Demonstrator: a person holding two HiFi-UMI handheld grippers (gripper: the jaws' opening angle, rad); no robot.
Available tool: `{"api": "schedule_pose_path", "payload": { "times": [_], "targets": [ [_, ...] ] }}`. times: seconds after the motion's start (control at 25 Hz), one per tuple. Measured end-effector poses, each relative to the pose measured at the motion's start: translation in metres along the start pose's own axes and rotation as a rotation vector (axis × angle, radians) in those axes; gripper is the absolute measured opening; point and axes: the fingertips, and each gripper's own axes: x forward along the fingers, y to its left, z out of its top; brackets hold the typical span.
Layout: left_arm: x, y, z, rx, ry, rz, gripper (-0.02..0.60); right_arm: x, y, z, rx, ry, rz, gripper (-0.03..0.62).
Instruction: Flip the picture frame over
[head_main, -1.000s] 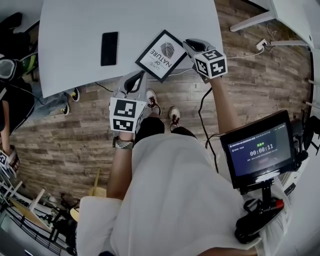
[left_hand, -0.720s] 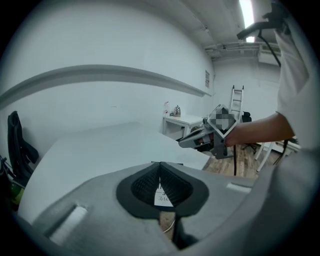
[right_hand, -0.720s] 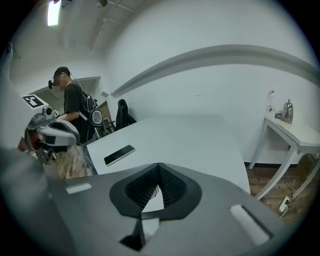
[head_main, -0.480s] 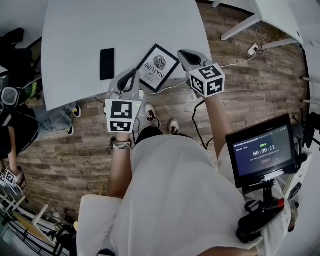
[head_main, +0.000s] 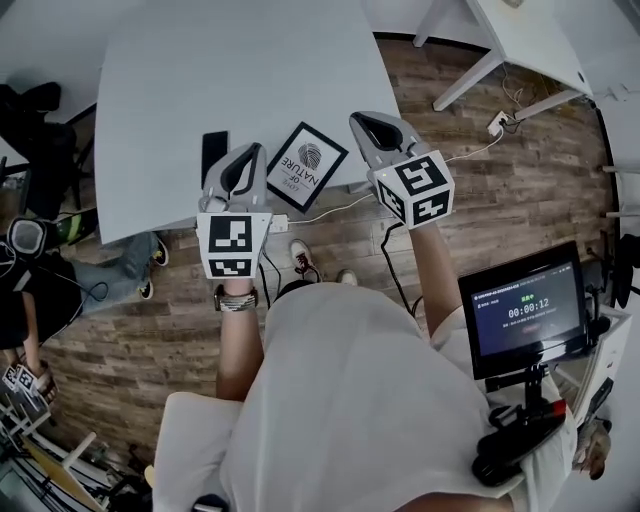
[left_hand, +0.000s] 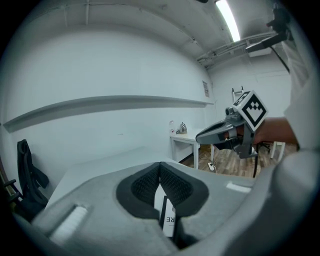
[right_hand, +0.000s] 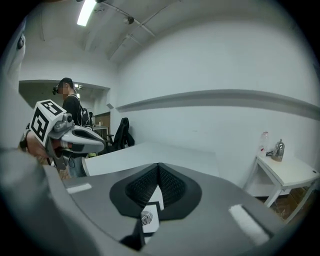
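The picture frame (head_main: 307, 166) lies flat on the table (head_main: 220, 70), print side up. It sits right at the near edge and turned cornerwise, with its lowest corner at or just over the lip; I cannot tell which. The left tongs (head_main: 248, 155) and the right tongs (head_main: 362, 122) hover on either side of it, apart from it. Both are pinched together with nothing between them; each gripper view shows only a slice of the frame, past the closed tips.

The main risk is that edge. A push toward the person, or a lift started from the far side, would probably tip the frame onto the floor (head_main: 330, 235). Closed tips would likely skate over the flat rim and shove it, so they need to spread first. The phone (head_main: 212, 148) lies just beside the left tongs, and a wide swing there could knock it.

Beyond the frame the table is bare and broad, so turning it away from the person looks safest.
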Motion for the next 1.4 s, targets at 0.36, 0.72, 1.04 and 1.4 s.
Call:
{"api": "schedule_pose_path", "payload": {
  "times": [0.36, 0.72, 1.04, 1.4],
  "targets": [
    [-0.037, -0.037, 0.088, 0.069, -0.143, 0.044, 0.006, -0.089, 0.002, 0.093, -0.060, -0.209, -0.012, 0.003],
    [-0.056, -0.031, 0.123, 0.099, -0.211, 0.071, 0.006, -0.108, 0.016, 0.141, -0.124, -0.302, -0.004, 0.003],
    [-0.063, -0.033, 0.149, 0.128, -0.255, 0.083, 0.006, -0.111, 0.022, 0.155, -0.145, -0.315, 0.003, 0.002],
    [-0.055, -0.036, 0.147, 0.128, -0.257, 0.071, 0.006, -0.112, 0.012, 0.148, -0.147, -0.297, -0.027, 0.002]
  ]
}}
